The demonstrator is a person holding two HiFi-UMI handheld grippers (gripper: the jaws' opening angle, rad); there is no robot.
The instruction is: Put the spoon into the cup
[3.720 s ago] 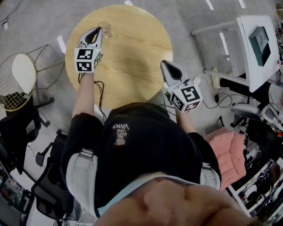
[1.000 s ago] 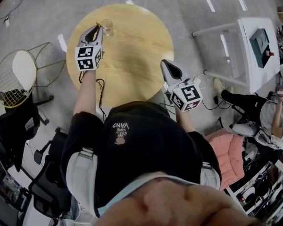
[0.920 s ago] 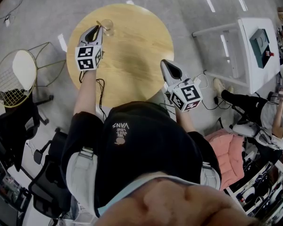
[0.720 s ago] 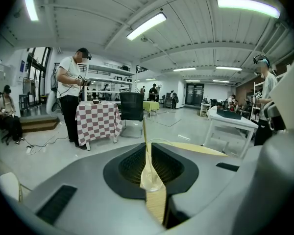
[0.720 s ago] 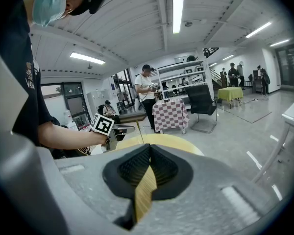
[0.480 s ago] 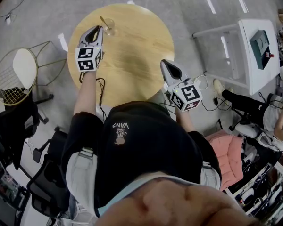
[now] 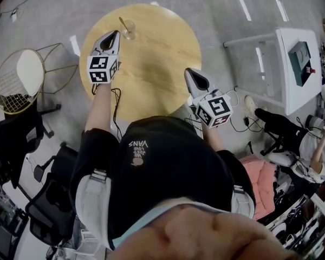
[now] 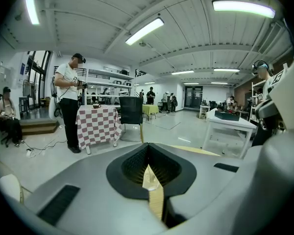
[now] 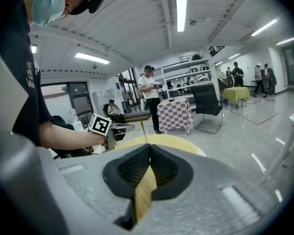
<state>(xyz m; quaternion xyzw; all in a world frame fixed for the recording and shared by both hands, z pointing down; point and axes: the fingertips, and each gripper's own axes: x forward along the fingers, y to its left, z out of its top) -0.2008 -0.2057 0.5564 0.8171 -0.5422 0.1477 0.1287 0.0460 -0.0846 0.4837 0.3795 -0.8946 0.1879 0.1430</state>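
The spoon (image 7: 122, 22) is standing in the cup (image 7: 129, 30), bowl end down. The gold-ish handle sticks out and leans away from me and a bit left.

The cup sits near the far edge of the round wooden table (image 7: 157, 64). It's just past the tips of my left gripper (image 7: 116, 33) and slightly to their right. It's close, but I'd say not touching. The handle's long axis runs roughly along the way that gripper points.

The left gripper's jaws are pressed together with nothing in them, just a sliver of table showing through the slit.

My right gripper (image 7: 188, 71) is well apart from the cup, which lies ahead and off to the left of its tips. It hangs over the near right part of the table, jaws also closed on nothing. From there the handle is a thin upright line just beyond the left gripper's tip.

Both forearms are stretched out in front, grippers pointing forward.

Looks to me like the job's done. If anything needs a nudge, it's the left's call since it's way nearer.
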